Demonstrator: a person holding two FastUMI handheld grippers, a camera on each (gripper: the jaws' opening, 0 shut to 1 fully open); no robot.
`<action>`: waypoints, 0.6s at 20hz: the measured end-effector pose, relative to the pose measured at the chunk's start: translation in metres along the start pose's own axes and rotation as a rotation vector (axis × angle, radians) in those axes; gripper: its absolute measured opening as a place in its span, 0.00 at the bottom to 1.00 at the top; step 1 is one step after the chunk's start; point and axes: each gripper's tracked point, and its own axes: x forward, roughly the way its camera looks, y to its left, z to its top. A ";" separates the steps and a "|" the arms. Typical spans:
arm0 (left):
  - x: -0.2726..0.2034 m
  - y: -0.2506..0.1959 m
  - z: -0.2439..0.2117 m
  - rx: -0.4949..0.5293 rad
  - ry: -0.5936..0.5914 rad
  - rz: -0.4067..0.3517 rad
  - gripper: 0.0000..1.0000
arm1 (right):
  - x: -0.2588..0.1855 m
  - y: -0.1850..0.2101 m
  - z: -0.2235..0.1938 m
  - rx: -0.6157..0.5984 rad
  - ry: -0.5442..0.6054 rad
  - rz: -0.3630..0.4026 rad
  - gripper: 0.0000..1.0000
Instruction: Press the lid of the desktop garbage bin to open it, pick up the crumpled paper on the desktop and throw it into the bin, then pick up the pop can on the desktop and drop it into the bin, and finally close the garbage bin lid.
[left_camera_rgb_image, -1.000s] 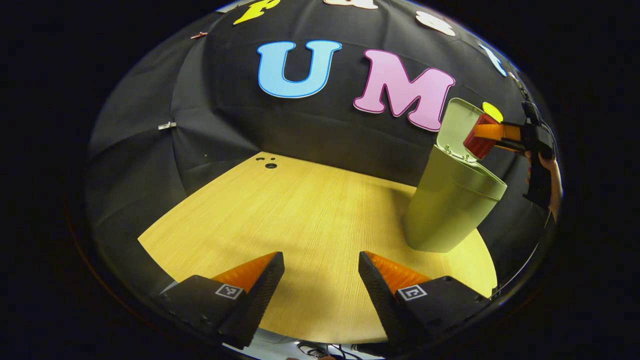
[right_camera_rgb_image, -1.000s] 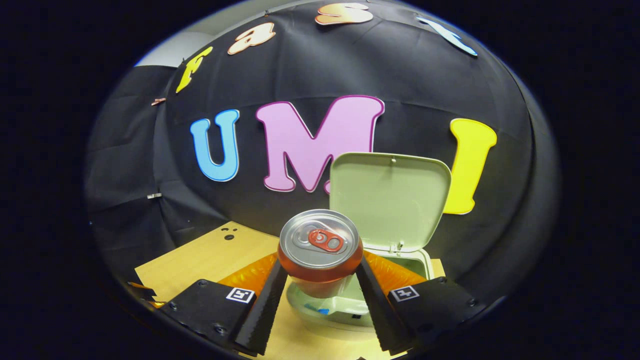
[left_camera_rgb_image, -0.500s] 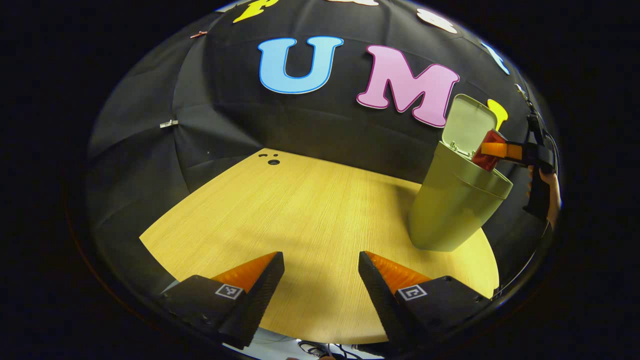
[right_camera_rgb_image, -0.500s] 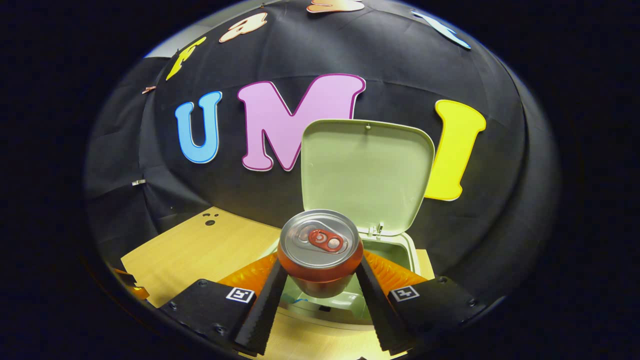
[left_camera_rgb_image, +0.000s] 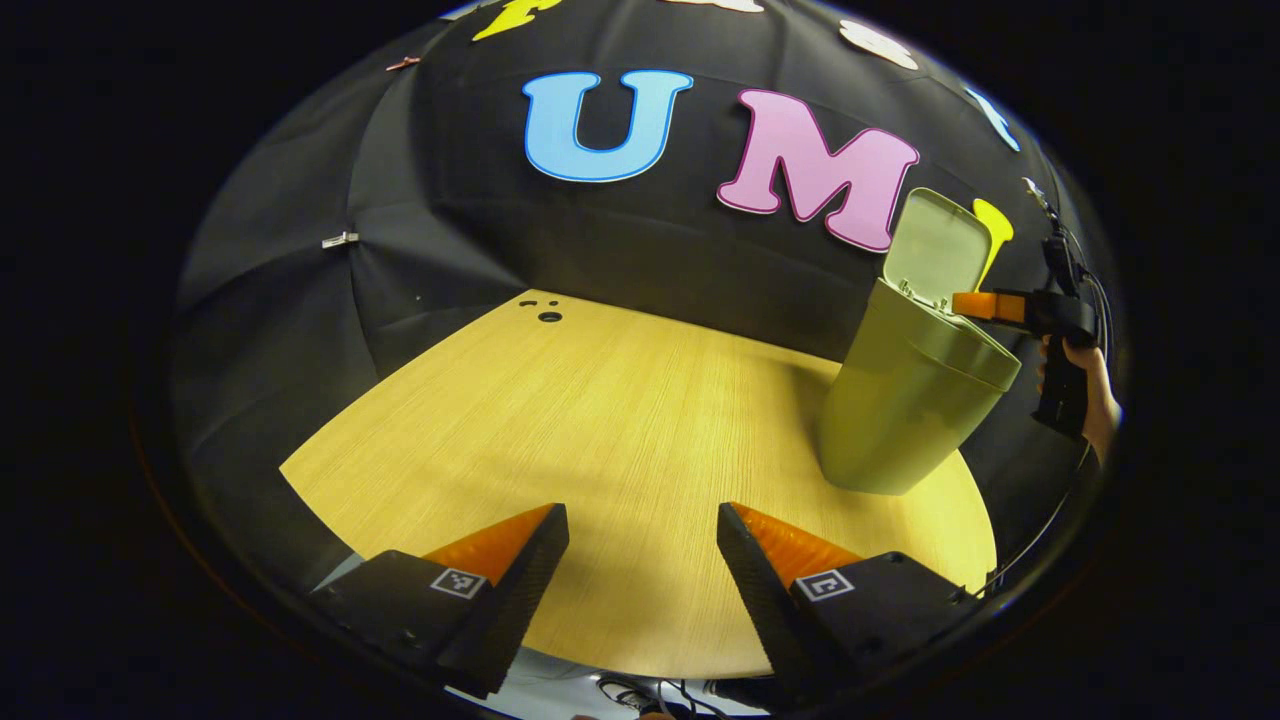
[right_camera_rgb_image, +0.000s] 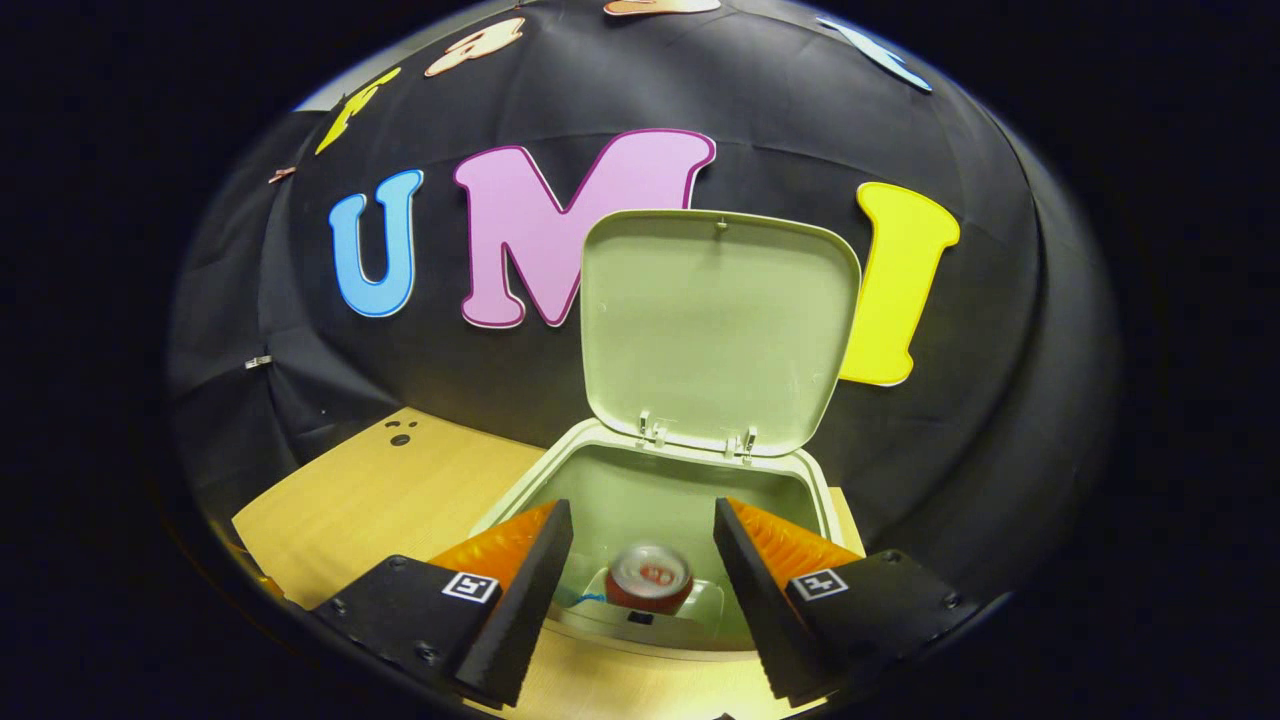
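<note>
left gripper (left_camera_rgb_image: 642, 560): jaws spread, nothing between them, low over near edge of worktop (left_camera_rgb_image: 600, 420)
bin (left_camera_rgb_image: 905, 405): right side of worktop, lid (right_camera_rgb_image: 715, 325) standing open
pop can (right_camera_rgb_image: 648, 578): blurred, inside the bin, apart from both fingers
right gripper (right_camera_rgb_image: 642, 560): jaws spread, above the bin mouth
hand (left_camera_rgb_image: 1095, 400): holds right gripper beside bin

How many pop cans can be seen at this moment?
1: the pop can, blurred, is inside the open garbage bin, below the right gripper. Anything beneath it is hidden.
</note>
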 end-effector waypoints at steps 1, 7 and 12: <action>-0.002 0.004 -0.002 0.001 0.001 0.000 0.96 | -0.002 0.001 0.005 0.011 -0.012 -0.007 0.92; -0.019 0.032 -0.012 -0.006 0.004 -0.001 0.96 | -0.027 0.001 0.060 0.012 -0.131 -0.059 0.98; -0.028 0.048 -0.014 -0.007 -0.006 -0.023 0.96 | -0.049 0.007 0.121 -0.021 -0.221 -0.089 0.98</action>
